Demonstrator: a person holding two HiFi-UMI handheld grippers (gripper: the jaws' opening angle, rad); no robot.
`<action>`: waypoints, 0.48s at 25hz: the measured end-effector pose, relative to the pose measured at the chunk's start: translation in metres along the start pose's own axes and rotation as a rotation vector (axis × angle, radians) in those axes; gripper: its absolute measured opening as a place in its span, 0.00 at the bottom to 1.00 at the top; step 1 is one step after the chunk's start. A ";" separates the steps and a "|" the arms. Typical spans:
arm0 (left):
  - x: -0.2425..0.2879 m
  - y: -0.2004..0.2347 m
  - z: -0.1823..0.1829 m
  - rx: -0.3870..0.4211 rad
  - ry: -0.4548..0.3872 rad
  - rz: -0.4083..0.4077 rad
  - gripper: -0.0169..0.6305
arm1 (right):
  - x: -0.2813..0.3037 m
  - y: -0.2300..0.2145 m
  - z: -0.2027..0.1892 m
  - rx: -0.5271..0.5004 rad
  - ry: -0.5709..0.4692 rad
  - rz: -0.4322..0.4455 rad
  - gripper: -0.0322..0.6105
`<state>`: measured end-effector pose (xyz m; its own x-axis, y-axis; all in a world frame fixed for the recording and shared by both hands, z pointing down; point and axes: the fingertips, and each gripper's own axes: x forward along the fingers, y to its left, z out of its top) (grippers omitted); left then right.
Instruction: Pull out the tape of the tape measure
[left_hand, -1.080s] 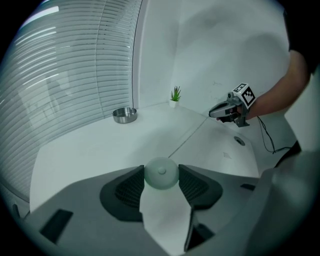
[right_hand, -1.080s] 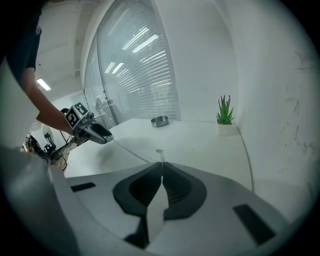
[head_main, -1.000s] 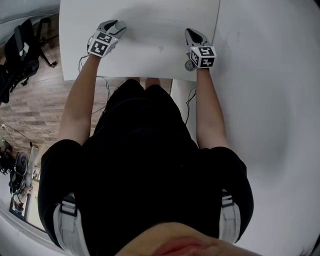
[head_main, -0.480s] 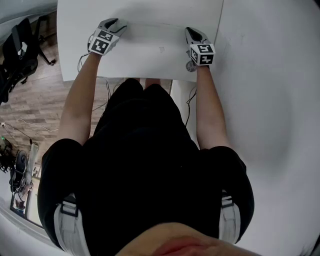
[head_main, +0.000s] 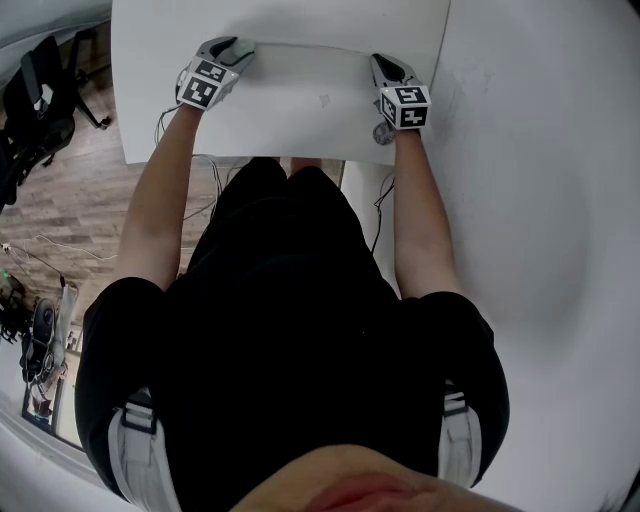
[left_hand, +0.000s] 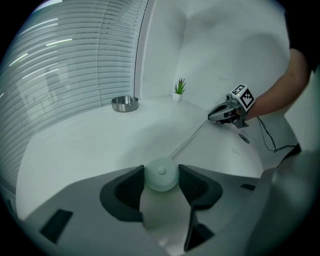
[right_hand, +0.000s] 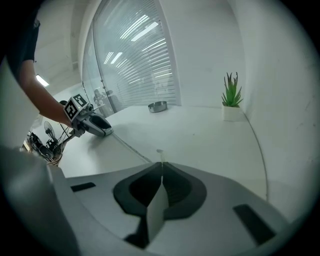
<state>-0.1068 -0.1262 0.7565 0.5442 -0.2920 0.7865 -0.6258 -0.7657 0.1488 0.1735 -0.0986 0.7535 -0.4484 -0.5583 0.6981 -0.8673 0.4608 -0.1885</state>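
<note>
My left gripper (head_main: 234, 50) is shut on the tape measure's round pale case (left_hand: 161, 175), which sits between its dark pads just above the white table (head_main: 290, 110). The thin pale tape (left_hand: 187, 141) runs out from the case across the table to my right gripper (left_hand: 214, 117). In the right gripper view the right gripper (right_hand: 161, 172) is shut on the tape's end (right_hand: 160, 159). From there the tape (right_hand: 131, 148) leads back to the left gripper (right_hand: 102, 131). The two grippers are far apart, near the table's left and right sides.
A metal bowl (left_hand: 124, 103) and a small potted plant (left_hand: 179, 89) stand at the table's far side by the wall and blinds. A small round fitting (head_main: 381, 131) sits at the table's near edge under the right hand. Cables hang from both grippers; an office chair (head_main: 40, 110) stands on the floor at left.
Both grippers have sunk a little toward the table. Their grips and the stretched tape look the same.
</note>
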 end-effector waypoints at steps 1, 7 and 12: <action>0.000 0.001 0.000 -0.003 -0.002 0.000 0.38 | 0.001 0.000 0.000 0.001 0.003 0.001 0.07; 0.004 0.000 0.001 0.020 0.009 0.009 0.38 | 0.003 -0.004 -0.005 -0.004 0.015 -0.003 0.08; 0.004 0.000 -0.001 0.019 0.008 0.014 0.39 | 0.003 -0.005 -0.008 0.000 0.021 -0.004 0.09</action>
<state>-0.1057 -0.1265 0.7601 0.5308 -0.2982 0.7933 -0.6227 -0.7721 0.1264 0.1777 -0.0969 0.7622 -0.4407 -0.5457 0.7128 -0.8689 0.4588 -0.1860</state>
